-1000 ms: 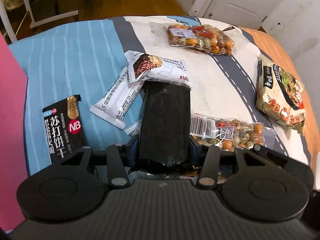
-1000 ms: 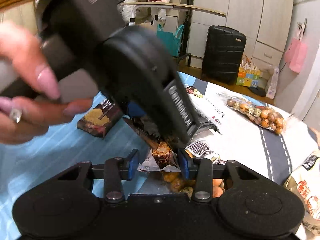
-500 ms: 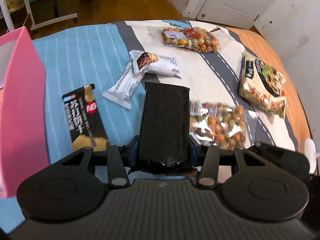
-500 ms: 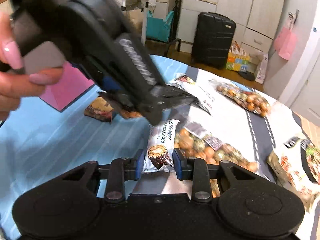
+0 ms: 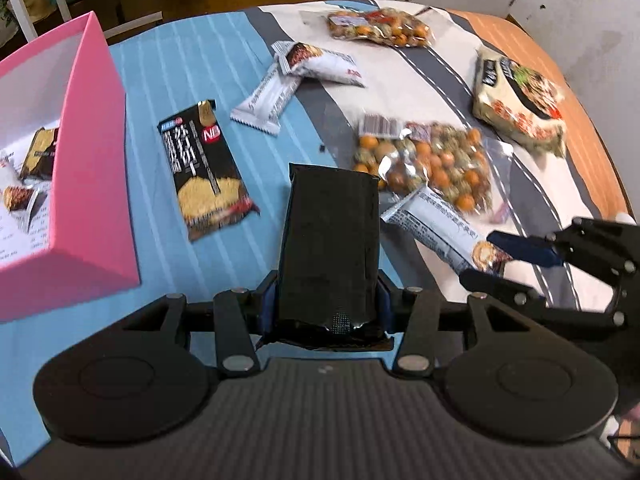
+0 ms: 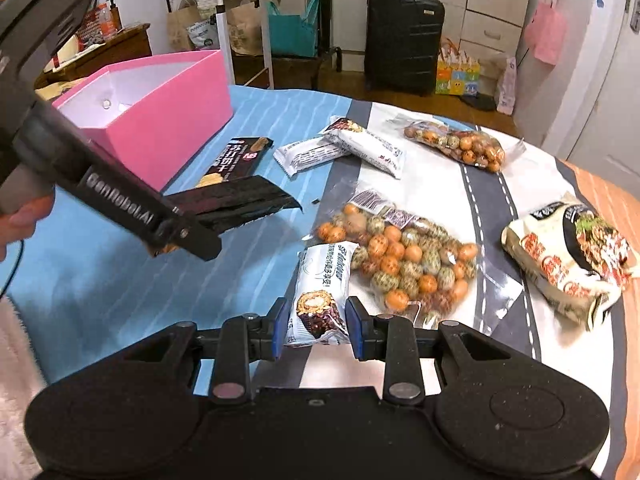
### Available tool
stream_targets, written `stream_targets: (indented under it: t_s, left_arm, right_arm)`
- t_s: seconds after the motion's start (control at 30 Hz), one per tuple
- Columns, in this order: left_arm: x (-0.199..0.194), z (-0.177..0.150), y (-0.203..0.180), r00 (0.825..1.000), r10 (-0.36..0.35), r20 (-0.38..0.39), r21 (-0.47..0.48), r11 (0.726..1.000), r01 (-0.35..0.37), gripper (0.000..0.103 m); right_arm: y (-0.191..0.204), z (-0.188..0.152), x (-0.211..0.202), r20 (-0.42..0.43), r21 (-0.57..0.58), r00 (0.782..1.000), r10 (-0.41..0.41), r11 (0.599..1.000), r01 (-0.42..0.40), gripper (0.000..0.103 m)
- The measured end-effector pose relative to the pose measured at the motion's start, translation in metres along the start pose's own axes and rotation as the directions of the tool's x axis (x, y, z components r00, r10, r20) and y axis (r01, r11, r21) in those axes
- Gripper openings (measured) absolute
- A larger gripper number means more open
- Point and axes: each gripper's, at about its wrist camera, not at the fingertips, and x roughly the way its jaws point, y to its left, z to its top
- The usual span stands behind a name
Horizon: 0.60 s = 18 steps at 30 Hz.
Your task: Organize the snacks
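Note:
My left gripper (image 5: 325, 304) is shut on a black snack pack (image 5: 330, 240) and holds it above the blue cloth; it also shows in the right wrist view (image 6: 236, 200). My right gripper (image 6: 317, 326) is shut on a white chocolate-roll bar (image 6: 322, 288), seen in the left wrist view (image 5: 436, 228) next to a clear bag of nuts (image 5: 428, 160). The pink box (image 5: 80, 152) stands at the left with a few snacks inside. A black cracker pack (image 5: 204, 168) lies beside it.
Two white bars (image 5: 296, 76) lie crossed on the round table's cloth (image 5: 192, 60). A second nut bag (image 5: 378, 28) is at the far edge, a noodle packet (image 5: 520, 100) at the right. A black suitcase (image 6: 404, 40) and bags stand on the floor beyond.
My left gripper has risen and swung left with the black pack, bringing the pink box into view. My right gripper has lifted the white bar clear of the nut bag.

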Motion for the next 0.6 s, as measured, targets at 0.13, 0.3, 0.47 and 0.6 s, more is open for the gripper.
stream_targets:
  t_s: [0.13,0.3,0.47,0.6]
  left_arm:
    - [-0.017,-0.014,-0.004,1.0,-0.003,0.009,0.014,1.0,0.003,0.046]
    - [-0.039,-0.032,0.004,0.999,-0.034,0.007,0.005,0.999,0.034,0.046]
    - [-0.047,-0.044,0.024,0.998,-0.064,-0.005,-0.057,0.996,0.064,0.046]
    - [-0.048,-0.05,0.031,0.999,-0.037,-0.002,-0.07,0.997,0.036,0.046]
  right_arm:
    - [0.003,0.001,-0.01,-0.026,0.015,0.999,0.027,1.0,-0.026,0.035]
    - [0.014,0.005,-0.032,0.01,-0.011,0.999,0.048,0.999,-0.048,0.009]
    - [0.026,0.008,-0.031,0.011,-0.088,0.998,0.07,0.994,-0.069,0.009]
    - [0.017,0.004,-0.017,-0.065,-0.025,0.992,0.109,0.994,-0.111,0.022]
